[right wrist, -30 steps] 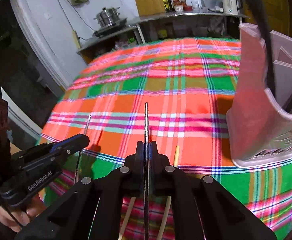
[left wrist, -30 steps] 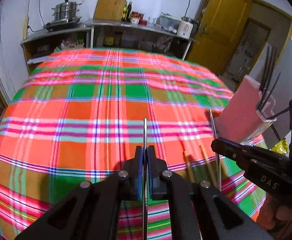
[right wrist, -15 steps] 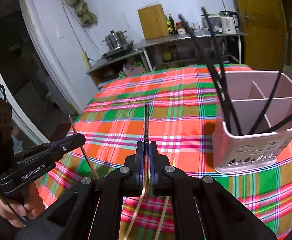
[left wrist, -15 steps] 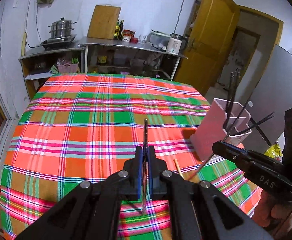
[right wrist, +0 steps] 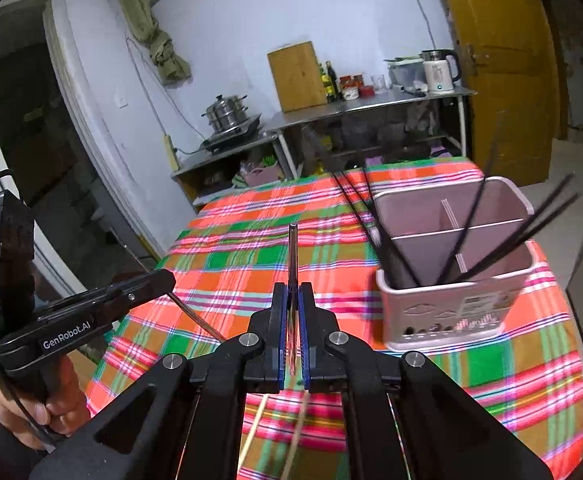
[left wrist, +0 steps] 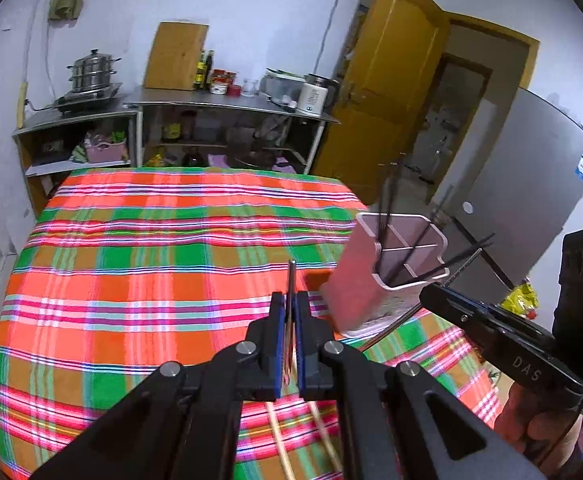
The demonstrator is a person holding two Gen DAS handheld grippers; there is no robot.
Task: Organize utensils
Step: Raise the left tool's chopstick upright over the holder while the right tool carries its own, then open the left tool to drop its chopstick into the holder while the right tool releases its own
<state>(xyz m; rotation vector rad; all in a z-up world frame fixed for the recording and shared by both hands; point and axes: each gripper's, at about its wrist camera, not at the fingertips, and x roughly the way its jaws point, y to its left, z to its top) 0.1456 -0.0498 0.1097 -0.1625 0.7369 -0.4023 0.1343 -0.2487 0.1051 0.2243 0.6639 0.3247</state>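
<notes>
My left gripper (left wrist: 287, 300) is shut on a thin metal chopstick (left wrist: 291, 276) that pokes forward above the plaid tablecloth (left wrist: 151, 280). My right gripper (right wrist: 292, 292) is likewise shut on a metal chopstick (right wrist: 292, 248), held in the air. A pink divided utensil holder (right wrist: 451, 312) with several black chopsticks (right wrist: 395, 248) stands to the right of both grippers. In the left wrist view the same holder (left wrist: 359, 280) sits just beyond the right gripper (left wrist: 491, 320). Two wooden chopsticks (right wrist: 255, 432) lie on the cloth under the grippers.
A person's hand holds the left gripper (right wrist: 103, 304) at the table's near left edge. Behind the table stand metal shelves (left wrist: 227, 104) with a steamer pot (left wrist: 91, 72), a kettle and bottles. A yellow door (left wrist: 391, 80) and a grey fridge (left wrist: 531, 184) are at the right.
Both grippers have risen away from the cloth, each carrying its metal chopstick. The holder now shows from higher up, its compartments visible, and the wooden chopsticks stay on the cloth.
</notes>
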